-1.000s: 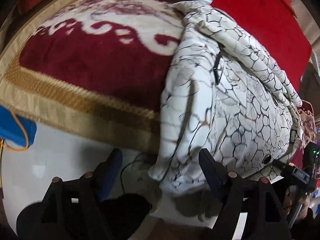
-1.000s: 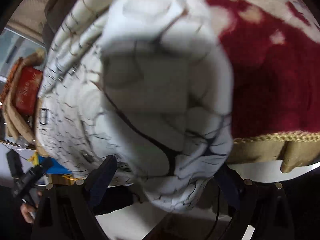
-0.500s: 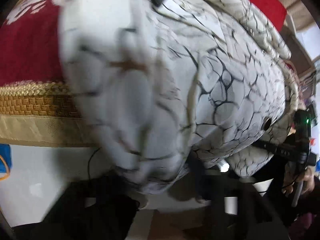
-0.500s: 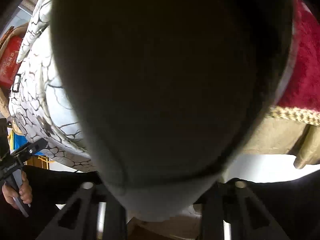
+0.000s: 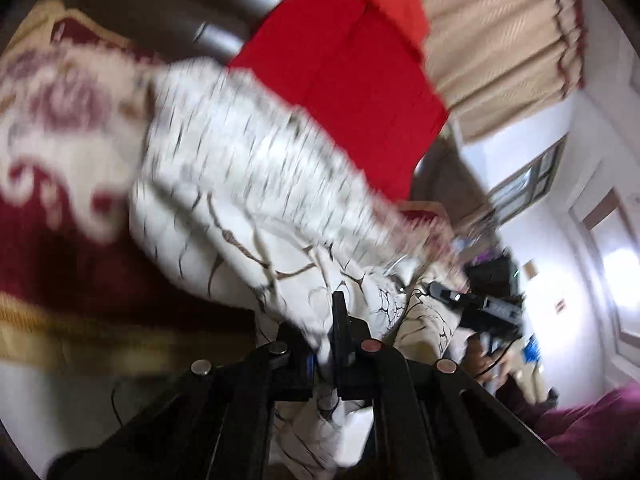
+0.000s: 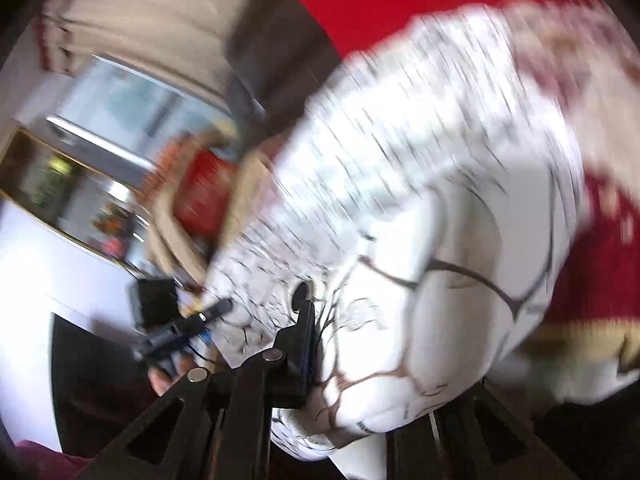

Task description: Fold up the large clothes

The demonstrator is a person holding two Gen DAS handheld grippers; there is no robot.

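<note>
A puffy white jacket with a black crackle pattern [image 5: 248, 184] lies on a red and cream blanket [image 5: 48, 216] and hangs over its front edge. My left gripper [image 5: 326, 344] is shut on the jacket's lower hem, the fabric pinched between its black fingers. In the right wrist view the same jacket [image 6: 440, 216] fills the frame. My right gripper [image 6: 352, 368] holds a thick fold of it; only the left finger [image 6: 302, 344] shows, the other is hidden by cloth. Both views are blurred by motion.
A bright red cloth [image 5: 344, 64] lies behind the jacket, with beige curtains [image 5: 492, 40] and a window [image 6: 132, 104] beyond. The blanket's gold border [image 5: 60, 332] runs along the front edge. The other gripper shows at the side of each view [image 5: 480, 308] [image 6: 176, 328].
Both grippers were open at the jacket's hem, pushed into the fabric, and have now closed on it. Both cameras have swung upward, lifting the hem, so the room behind shows.
</note>
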